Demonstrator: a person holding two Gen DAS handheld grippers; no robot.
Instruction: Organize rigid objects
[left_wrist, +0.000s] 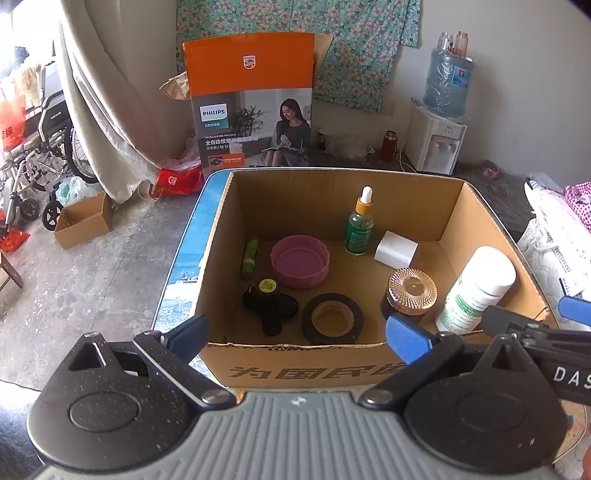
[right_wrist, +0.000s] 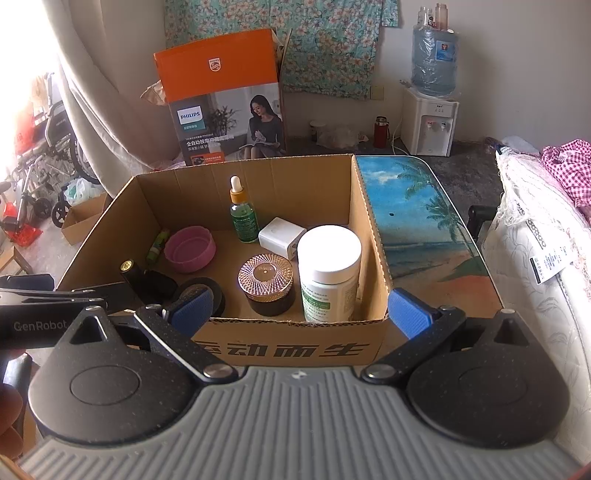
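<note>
Cardboard box (left_wrist: 332, 363) open-topped, standing on a surface (right_wrist: 424, 229) printed with a beach scene.

Contents, all resting on the box floor:
- Dropper bottle (left_wrist: 359, 225), green, upright, near the far wall.
- White block (left_wrist: 395, 248) just beside the dropper bottle.
- Pink bowl (left_wrist: 300, 261), upright, empty, towards the middle.
- Green tube (left_wrist: 249, 257) lying along the left wall, beside the pink bowl.
- Black device (left_wrist: 271, 301) with a yellow sticker, near the left front corner.
- Tape roll (left_wrist: 332, 318), black, lying flat by the front wall.
- Jar (left_wrist: 410, 293) with a ribbed copper-coloured lid, upright, between the tape roll and the white bottle.
- White bottle (right_wrist: 328, 273), white cap and green label, upright in the right front corner, close against the right wall.

Left tool (left_wrist: 297, 334) at the front edge of the box, fingers spread wide, holding nothing. Right tool (right_wrist: 301, 314) likewise at the front edge, fingers spread wide, empty; the white bottle in line between its fingers but clear of both.

Orange printed carton (left_wrist: 251, 103) and water dispenser (left_wrist: 439, 144) on the floor beyond the box.
</note>
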